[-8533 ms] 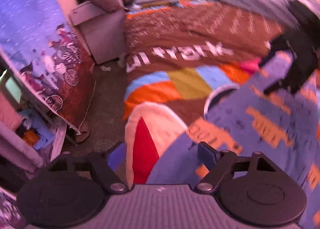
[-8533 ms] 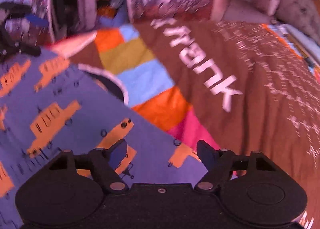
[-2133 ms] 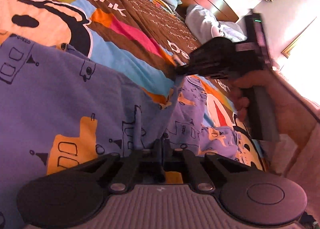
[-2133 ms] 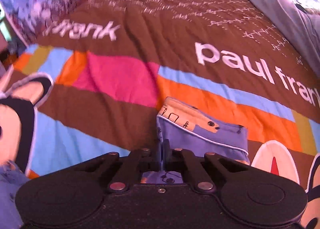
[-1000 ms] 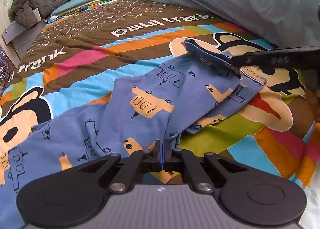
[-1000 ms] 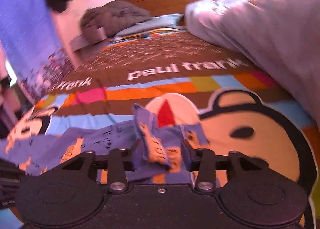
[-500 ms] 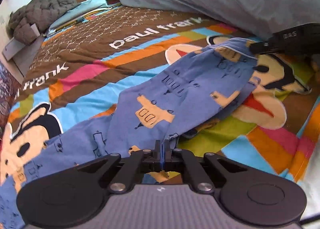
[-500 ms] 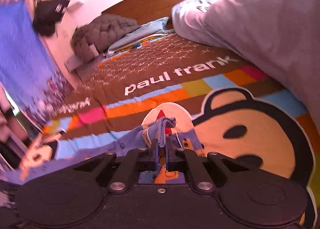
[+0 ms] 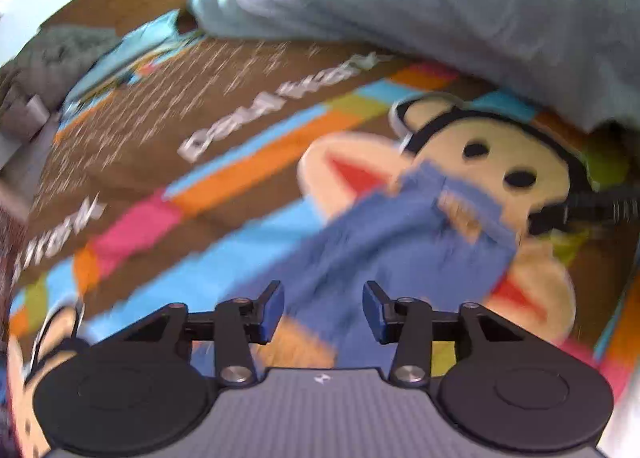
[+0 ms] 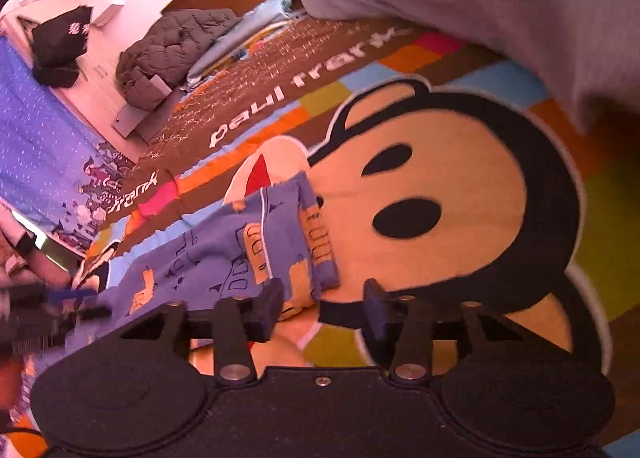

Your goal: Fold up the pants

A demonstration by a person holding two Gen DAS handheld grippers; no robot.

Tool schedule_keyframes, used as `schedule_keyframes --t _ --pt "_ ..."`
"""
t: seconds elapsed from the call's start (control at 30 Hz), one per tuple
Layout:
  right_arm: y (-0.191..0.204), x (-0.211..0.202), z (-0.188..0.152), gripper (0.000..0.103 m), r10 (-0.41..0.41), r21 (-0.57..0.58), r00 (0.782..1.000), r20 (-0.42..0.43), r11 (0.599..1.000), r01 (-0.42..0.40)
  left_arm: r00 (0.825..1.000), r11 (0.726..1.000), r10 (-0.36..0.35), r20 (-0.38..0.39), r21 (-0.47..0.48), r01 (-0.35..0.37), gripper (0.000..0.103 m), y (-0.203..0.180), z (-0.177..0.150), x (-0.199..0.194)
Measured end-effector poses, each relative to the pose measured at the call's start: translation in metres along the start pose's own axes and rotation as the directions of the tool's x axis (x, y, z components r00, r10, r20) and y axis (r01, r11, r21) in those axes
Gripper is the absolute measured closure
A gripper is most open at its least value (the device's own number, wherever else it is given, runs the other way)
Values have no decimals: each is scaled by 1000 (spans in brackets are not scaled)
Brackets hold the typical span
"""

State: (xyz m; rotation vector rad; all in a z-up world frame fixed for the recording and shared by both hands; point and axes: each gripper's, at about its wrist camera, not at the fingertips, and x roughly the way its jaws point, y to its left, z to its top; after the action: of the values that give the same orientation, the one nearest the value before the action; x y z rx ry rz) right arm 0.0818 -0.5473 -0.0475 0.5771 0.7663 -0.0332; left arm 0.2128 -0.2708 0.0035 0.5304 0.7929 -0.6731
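Hovering over the bedspread (image 10: 460, 194), I am holding both the left gripper (image 9: 323, 312) and right gripper (image 10: 322, 304) spread-jawed above the pants (image 10: 240, 250).

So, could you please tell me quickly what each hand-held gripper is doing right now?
Left hand-held gripper: open, holding nothing.
Right hand-held gripper: open, holding nothing, beside the blue truck-print cotton pants.

White lettering reading "paul frank" is showing on the brown band of the bedspread (image 10: 256, 98), with a second "frank" sitting lower along the same band. White characters on the black bag (image 10: 60, 38) are staying too small to read.
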Motion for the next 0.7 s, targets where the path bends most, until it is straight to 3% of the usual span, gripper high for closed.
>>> schedule_keyframes --t 0.1,0.17,0.27,0.33,0.5,0.7 --pt "-6 5 0 50 29 15 999 -26 999 -28 998 997 -43 40 65 41 47 -22 37 25" --pt "-8 5 1 50 44 17 999 -31 999 -43 998 989 -37 50 144 30 49 -39 52 45" --pt "-4 2 -1 49 84 -18 995 -47 996 -84 999 964 26 28 265 -32 70 -64 65 79" --pt "-4 4 -4 52 118 -21 991 -68 993 -120 1000 958 8 -8 288 -5 70 -70 70 95" --pt "-19 12 -3 83 172 82 981 -94 983 -165 994 944 -30 -107 325 63 70 -78 78 122" --pt "-18 15 -5 99 187 88 977 -103 980 -179 980 948 -76 -182 292 127 70 -70 82 131"
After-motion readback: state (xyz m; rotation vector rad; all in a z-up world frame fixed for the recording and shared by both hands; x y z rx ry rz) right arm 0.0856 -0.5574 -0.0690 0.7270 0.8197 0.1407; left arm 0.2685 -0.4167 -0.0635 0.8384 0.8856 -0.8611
